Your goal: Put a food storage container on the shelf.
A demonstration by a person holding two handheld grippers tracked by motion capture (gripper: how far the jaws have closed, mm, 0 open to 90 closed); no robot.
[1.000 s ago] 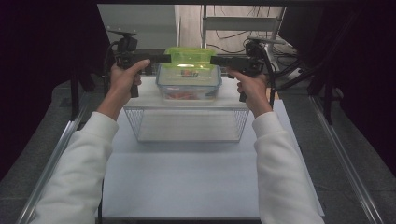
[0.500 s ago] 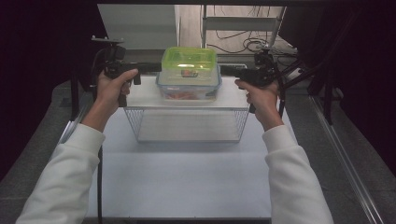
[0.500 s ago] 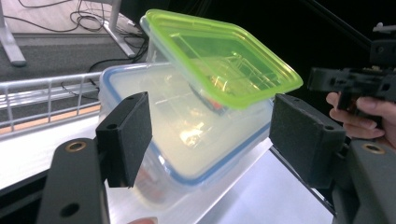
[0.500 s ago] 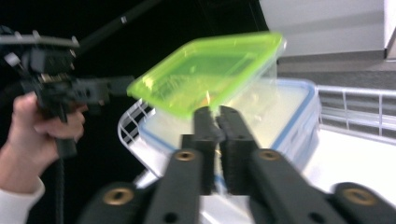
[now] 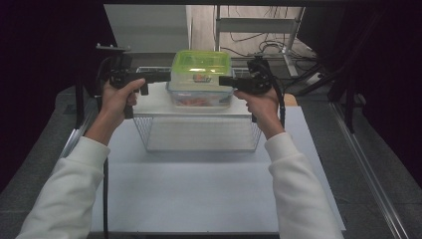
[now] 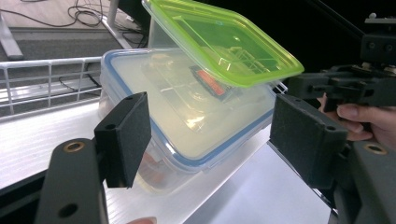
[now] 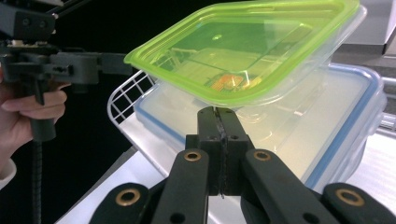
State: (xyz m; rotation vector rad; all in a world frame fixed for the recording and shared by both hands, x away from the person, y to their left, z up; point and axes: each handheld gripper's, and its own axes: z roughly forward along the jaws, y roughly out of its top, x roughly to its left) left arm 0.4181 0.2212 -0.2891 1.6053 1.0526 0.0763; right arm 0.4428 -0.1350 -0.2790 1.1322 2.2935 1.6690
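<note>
A clear box with a green lid [image 5: 201, 63] rests on a larger clear box with a blue-rimmed lid [image 5: 199, 97], which stands on the white top of a wire rack [image 5: 149, 103]. My left gripper [image 5: 160, 75] is just left of the green lid with its jaws wide open; both boxes [image 6: 219, 42] [image 6: 187, 116] lie ahead of its gap [image 6: 215, 135]. My right gripper [image 5: 224, 80] is at the stack's right side, pads pressed together [image 7: 219, 112] just under the green lid's rim [image 7: 252, 42]. I see nothing between them.
The wire rack [image 5: 199, 134] stands at the back of a white tabletop [image 5: 199, 194]. Cables and a metal frame [image 5: 259, 30] lie behind it, and dark rails [image 5: 363, 164] run along both table sides. A person's hands and white sleeves [image 5: 64, 199] hold both grippers.
One second ago the green-lidded box was tilted up between the grippers. It then lay flat on the blue-rimmed box with the grippers drawn apart. Both grippers have now moved back inward.
</note>
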